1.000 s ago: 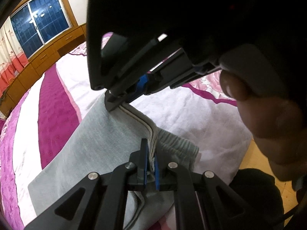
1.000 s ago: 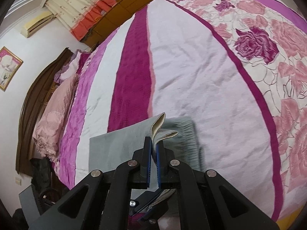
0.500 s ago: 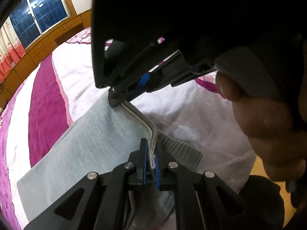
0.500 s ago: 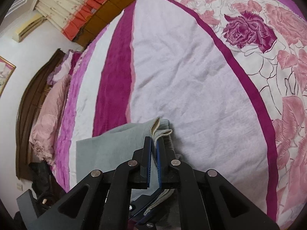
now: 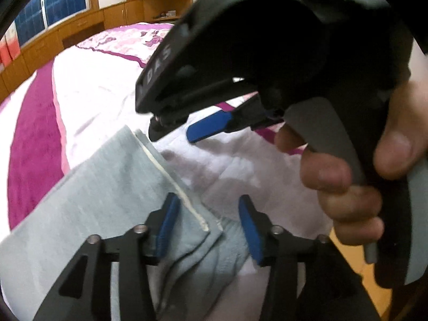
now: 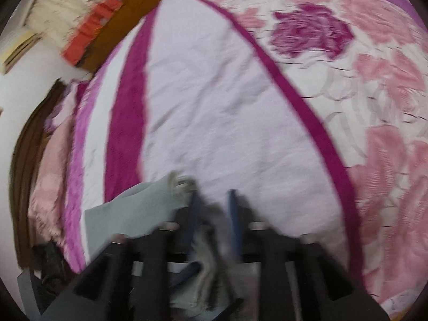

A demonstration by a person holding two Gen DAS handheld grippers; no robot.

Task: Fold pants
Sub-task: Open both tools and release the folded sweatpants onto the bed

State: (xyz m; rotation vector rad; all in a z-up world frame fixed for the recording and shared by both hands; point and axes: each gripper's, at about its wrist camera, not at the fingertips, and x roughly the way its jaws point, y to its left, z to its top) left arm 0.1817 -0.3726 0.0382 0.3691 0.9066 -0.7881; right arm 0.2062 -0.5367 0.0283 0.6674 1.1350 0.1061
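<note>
- Left wrist view: the left gripper [image 5: 207, 223] stands spread over the corner of the grey pants [image 5: 101, 200]; its blue pads are clear of the cloth, and its jaws have just been opening
- the pants lie folded on the bedspread [image 5: 101, 85], with a pale seam running along their folded edge and the ribbed waistband bunched under the corner
- the right gripper [image 5: 176, 131] hangs just above the far corner of the pants, one blue pad showing, held by a hand [image 5: 347, 182] wrapped around its grey trigger
- Right wrist view, blurred: the right gripper [image 6: 212, 208] has its jaws apart, having just been opening; grey cloth sits low between them, and whether a pad touches it I cannot tell
- the pants [image 6: 133, 208] lie to the left of the fingers on the pink and purple bedspread [image 6: 214, 107]
- pink pillows [image 6: 48, 176] lie by the dark wooden headboard [image 6: 24, 160]
</note>
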